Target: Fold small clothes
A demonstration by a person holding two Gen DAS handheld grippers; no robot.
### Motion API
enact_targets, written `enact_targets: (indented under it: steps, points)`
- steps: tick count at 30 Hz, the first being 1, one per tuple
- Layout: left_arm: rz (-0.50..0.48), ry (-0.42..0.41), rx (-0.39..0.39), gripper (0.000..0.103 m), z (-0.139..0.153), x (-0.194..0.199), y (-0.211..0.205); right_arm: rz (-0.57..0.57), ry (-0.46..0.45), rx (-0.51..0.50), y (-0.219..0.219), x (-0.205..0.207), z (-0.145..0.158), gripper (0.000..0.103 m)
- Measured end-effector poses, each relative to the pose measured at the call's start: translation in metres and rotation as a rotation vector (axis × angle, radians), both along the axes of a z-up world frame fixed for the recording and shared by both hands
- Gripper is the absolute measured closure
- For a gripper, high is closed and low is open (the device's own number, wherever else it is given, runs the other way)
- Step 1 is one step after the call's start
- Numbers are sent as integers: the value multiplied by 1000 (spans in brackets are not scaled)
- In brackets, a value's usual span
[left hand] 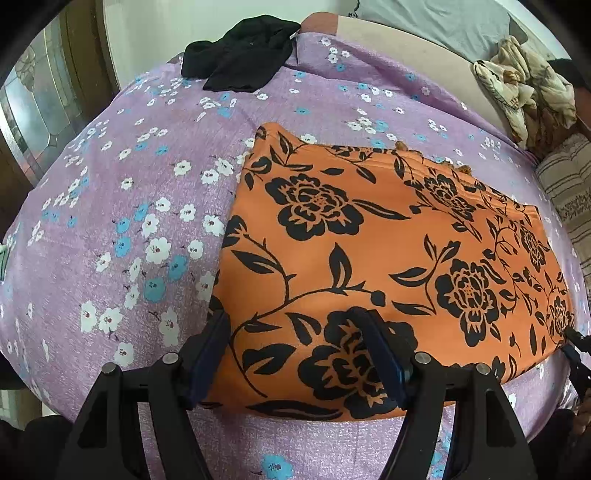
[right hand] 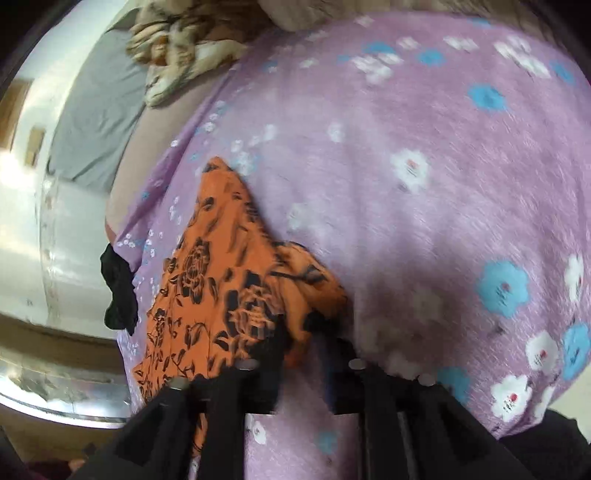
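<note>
An orange cloth [left hand: 369,258] with black flowers lies folded flat in a rectangle on the purple flowered bedsheet [left hand: 129,184]. My left gripper [left hand: 293,321] is open, and its fingers straddle the cloth's near left corner, one at the left edge and one on the fabric. In the right wrist view the orange cloth [right hand: 214,277] is bunched up at its near corner, and my right gripper [right hand: 304,332] is shut on that bunched corner. The picture there is blurred. A dark part of the right gripper [left hand: 576,343] shows at the cloth's right corner in the left wrist view.
A crumpled black garment [left hand: 240,55] lies at the sheet's far edge, also seen as the black garment [right hand: 118,291]. A beige patterned heap [left hand: 524,92] sits at the far right, near a grey pillow [left hand: 443,22] and striped fabric [left hand: 569,184]. The bed edge runs along the left.
</note>
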State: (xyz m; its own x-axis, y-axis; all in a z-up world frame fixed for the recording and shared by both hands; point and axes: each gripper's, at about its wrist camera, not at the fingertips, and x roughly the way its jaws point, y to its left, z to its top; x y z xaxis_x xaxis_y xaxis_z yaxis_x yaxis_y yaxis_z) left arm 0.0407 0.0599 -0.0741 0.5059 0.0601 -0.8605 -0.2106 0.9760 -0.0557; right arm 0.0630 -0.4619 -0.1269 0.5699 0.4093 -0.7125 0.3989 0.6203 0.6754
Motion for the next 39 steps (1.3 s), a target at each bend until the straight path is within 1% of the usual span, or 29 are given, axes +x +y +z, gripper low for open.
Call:
enact_targets:
  steps: [1,2,3,6,8,10,11,13,14,15,16,17,18,20,22,23,24,25,26,27,29,30,31,32,34,35,37,38,39]
  points:
    - [1,-2,2,29,3,0,0,-6,-6,-5,-3,-5,4,70]
    - [3,-10,1,29,6,0,0,-8,-20,-37,-4,-9,12,55]
    - [4,-21,-3,29,10,0,0,-10,-47,-66,-6,-12,23,45]
    - [-15,-65,-26,29,22,3,-9,11,-132,-129,-5,-12,55,38]
    - [-44,-85,-31,29,25,6,-19,89,-177,-171,5,4,71,38]
    - [-86,-85,-20,29,21,10,-32,126,-179,-170,11,17,73,38]
    - [-103,-56,-12,29,12,15,-37,126,-177,-155,12,19,71,38]
    - [-109,60,39,27,-18,27,-43,116,-164,-114,12,16,65,38]
    - [-119,27,86,22,-21,26,-47,111,-152,-100,12,11,60,38]
    - [-119,13,119,21,-17,24,-49,105,-124,-80,14,3,50,38]
    - [-112,20,110,22,-13,24,-50,107,-105,-66,16,-2,44,38]
    - [-101,11,84,22,-7,24,-49,109,-82,-46,18,-8,35,38]
    - [-99,-18,65,22,1,23,-50,103,-48,-14,18,-15,23,38]
    - [-121,-77,70,22,14,22,-56,99,-8,34,19,-16,9,37]
    - [-152,-95,77,22,18,22,-63,107,-21,48,21,-11,13,37]
    - [-160,-70,79,22,13,25,-65,127,-48,44,25,-6,21,37]
    - [-163,-24,81,22,2,30,-66,142,-73,26,28,-3,31,37]
    - [-172,59,92,21,-18,38,-67,155,-104,-14,32,1,44,37]
    - [-182,47,105,18,-25,37,-67,161,-126,-50,34,5,54,37]
    - [-190,10,129,17,-22,34,-68,166,-161,-109,36,13,67,37]
    - [-188,23,129,17,-20,35,-68,170,-197,-156,33,32,79,37]
    - [-188,30,123,17,-20,37,-67,188,-208,-167,29,54,81,37]
    - [-192,30,123,17,-20,38,-67,214,-198,-186,27,72,79,37]
    - [-196,29,128,16,-19,39,-66,241,-176,-221,26,100,72,37]
    - [-198,22,134,16,-18,42,-62,293,-118,-218,24,144,52,37]
    - [-197,20,138,16,-17,43,-62,324,-83,-203,25,166,40,37]
    - [-193,18,141,16,-18,43,-64,387,-24,-226,31,203,20,40]
    - [-192,16,142,16,-18,41,-66,388,0,-223,32,212,12,61]
    - [-191,13,140,15,-18,41,-65,400,19,-188,35,223,4,85]
